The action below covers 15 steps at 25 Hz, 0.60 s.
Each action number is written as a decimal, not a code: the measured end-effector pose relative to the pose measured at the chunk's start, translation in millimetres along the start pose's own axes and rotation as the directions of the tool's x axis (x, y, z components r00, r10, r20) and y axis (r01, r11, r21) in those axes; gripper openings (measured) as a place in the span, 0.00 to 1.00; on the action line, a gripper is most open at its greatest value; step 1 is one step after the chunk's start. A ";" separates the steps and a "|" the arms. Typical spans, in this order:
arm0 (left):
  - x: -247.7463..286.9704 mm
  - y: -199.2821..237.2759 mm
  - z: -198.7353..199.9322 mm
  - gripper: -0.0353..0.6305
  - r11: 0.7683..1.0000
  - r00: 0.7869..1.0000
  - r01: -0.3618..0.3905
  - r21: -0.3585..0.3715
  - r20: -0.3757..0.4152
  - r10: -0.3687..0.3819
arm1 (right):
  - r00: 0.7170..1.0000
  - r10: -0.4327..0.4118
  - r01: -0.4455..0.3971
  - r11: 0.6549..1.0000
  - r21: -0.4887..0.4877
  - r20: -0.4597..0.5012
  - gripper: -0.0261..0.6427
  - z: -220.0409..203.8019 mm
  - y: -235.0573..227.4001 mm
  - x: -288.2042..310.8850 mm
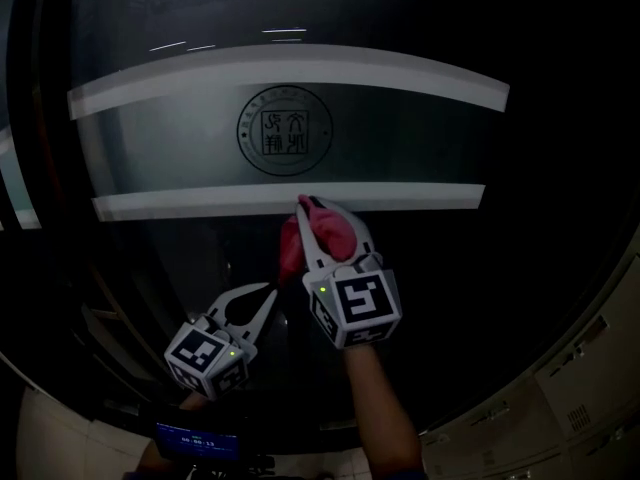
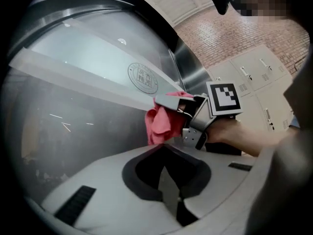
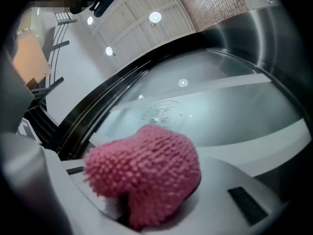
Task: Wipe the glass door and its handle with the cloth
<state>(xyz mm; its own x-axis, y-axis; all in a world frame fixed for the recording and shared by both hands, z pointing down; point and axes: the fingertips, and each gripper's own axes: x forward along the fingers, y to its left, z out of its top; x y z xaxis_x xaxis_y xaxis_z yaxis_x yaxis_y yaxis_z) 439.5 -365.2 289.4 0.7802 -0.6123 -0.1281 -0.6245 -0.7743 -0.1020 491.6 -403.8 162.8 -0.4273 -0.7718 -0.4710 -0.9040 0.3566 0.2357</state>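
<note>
Glass door is dark with two frosted bands; lockers stand at right. Right gripper pinches the pink cloth at the lower band; left gripper, pressed together, hangs below.

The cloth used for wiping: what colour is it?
The cloth is pink; the right gripper view shows it best.

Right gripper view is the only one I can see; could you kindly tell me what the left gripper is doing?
Observer: The left gripper has its jaws together on nothing, below and left of the right gripper.
Operator: Where on the door is my cloth?
Observer: The pink fluffy cloth reaches the lower frosted white stripe of the dark glass door, under its round seal.
Operator: What lies beyond the door?
Observer: Beige lockers stand to its right.
</note>
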 end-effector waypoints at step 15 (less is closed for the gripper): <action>79.7 -61.2 -23.1 0.07 0.998 0.999 0.046 -0.030 -0.022 -0.047 | 0.974 -0.222 0.219 0.974 -0.064 -0.049 0.12 -1.5 -176.9 -90.5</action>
<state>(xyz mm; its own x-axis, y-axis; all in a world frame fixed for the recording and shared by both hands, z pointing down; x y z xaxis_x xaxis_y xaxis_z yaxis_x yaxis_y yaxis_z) 540.8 -370.2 308.2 0.8092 -0.5788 -0.1013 -0.5864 -0.8062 -0.0781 690.2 -397.8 165.1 -0.2143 -0.8564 -0.4698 -0.9729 0.1442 0.1810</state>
